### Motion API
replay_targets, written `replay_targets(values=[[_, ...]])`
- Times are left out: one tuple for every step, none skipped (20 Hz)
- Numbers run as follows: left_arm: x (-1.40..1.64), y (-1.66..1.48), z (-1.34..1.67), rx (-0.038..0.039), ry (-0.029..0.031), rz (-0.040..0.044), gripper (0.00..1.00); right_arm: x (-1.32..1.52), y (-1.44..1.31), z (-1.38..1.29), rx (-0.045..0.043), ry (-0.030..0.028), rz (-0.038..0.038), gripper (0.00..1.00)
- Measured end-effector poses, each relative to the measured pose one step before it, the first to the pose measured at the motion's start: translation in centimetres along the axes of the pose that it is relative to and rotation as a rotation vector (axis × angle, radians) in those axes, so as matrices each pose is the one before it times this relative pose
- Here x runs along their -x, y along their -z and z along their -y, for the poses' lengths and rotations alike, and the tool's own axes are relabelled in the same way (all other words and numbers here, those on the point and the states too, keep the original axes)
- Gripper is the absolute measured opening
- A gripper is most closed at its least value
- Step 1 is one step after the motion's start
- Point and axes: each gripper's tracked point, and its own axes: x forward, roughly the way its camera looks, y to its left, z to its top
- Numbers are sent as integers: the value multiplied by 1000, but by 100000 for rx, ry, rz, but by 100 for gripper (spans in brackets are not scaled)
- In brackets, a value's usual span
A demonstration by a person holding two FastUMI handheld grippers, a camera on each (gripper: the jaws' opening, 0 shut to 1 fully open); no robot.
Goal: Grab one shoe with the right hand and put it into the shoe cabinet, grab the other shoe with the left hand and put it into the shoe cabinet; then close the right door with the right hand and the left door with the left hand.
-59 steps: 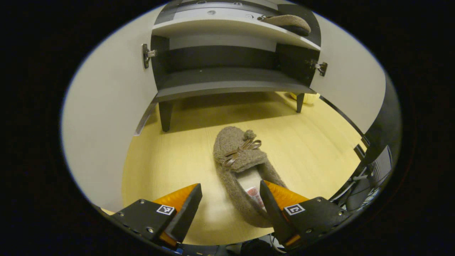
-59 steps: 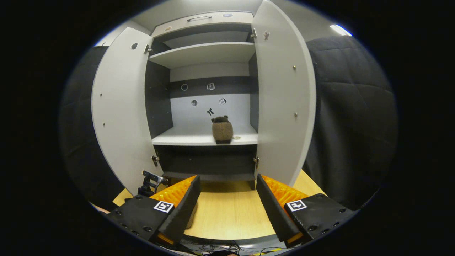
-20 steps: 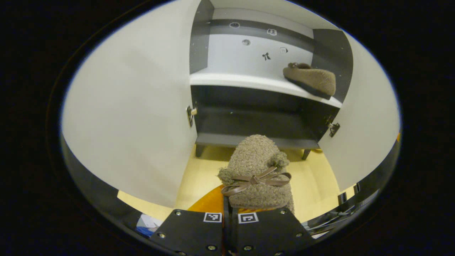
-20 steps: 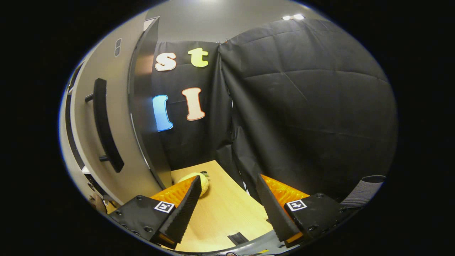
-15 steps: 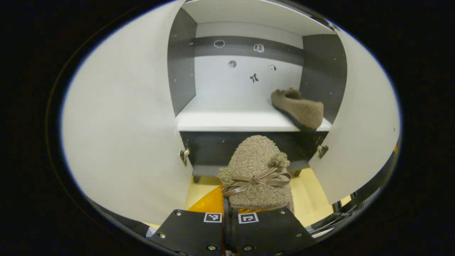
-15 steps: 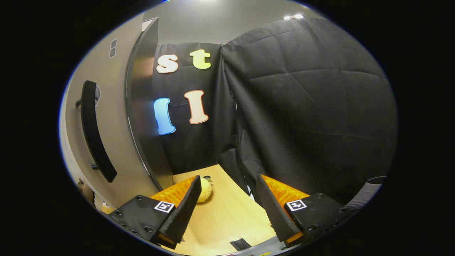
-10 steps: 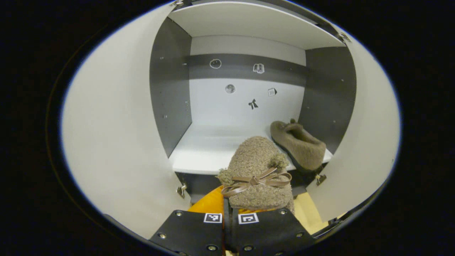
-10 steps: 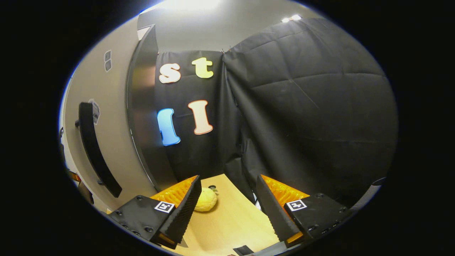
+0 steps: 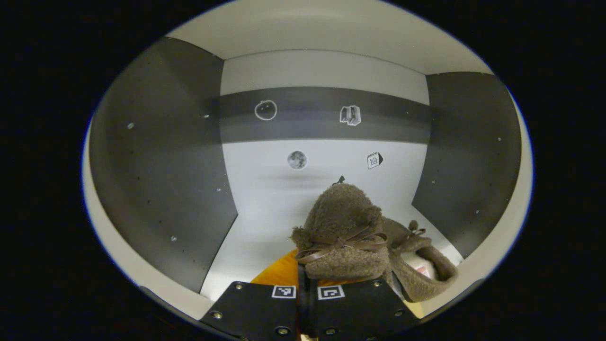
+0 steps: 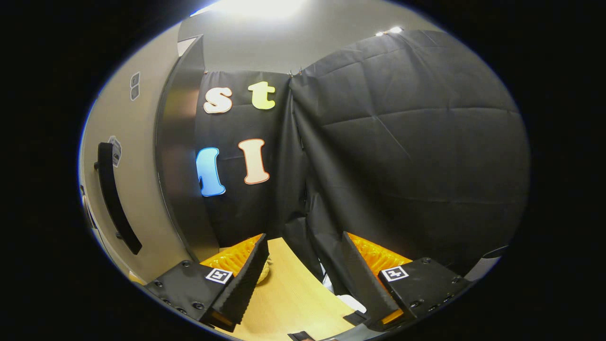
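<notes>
Left tongs (image 9: 307,284) clamping shoe (image 9: 342,232) — inside cabinet (image 9: 161,156)

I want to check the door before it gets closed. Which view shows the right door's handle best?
The right gripper view: the dark bar handle stands out on the door's outer face, left of the open right gripper. The left gripper view looks into the cabinet, at the held shoe beside the shelved shoe.
</notes>
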Motion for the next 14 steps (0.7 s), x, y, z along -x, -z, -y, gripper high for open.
replay_targets(values=[[-903, -593, -13, -1682, -163, 359, 1, 176, 310, 162, -194, 248, -468, 92], [-1757, -532, 327, -1921, -273, -88, 1, 204, 291, 246, 465, 841, -489, 98], [-1578, -156, 142, -2139, -262, 161, 1, 162, 220, 323, 701, 1060, -376, 98], [-1642, 297, 38, -1592, -897, -652, 1, 172, 172, 240, 706, 852, -391, 98], [-934, 437, -84, -736, -1225, -1456, 1, 121, 157, 214, 682, 703, -252, 92], [-501, 476, 105, -471, -544, -1708, 1, 144, 135, 197, 721, 758, -358, 92], [-520, 223, 81, -52, -23, -1024, 1, 9, 241, 300, 509, 720, -461, 92], [-292, 170, -23, -2, 191, -428, 1, 94, 128, 183, -44, 512, -395, 92], [-160, 126, -11, -220, -133, -444, 1, -35, 137, 1, -660, 204, -222, 92], [54, 155, -31, -764, -105, -345, 1, 29, 83, -64, -1013, 94, -271, 92], [-35, 87, 196, -1473, 1022, -255, 1, -173, 181, -29, -1170, -21, -392, 92], [-37, 137, 216, -1642, 1135, -685, 2, -109, 195, -206, -1063, -219, -406, 92], [-139, 258, 131, -1023, 827, -1167, 4, 17, 269, -69, -700, -360, -225, 92], [-2, 143, 11, -530, 206, -446, 4, -21, 54, -142, -72, -554, -96, 92]])
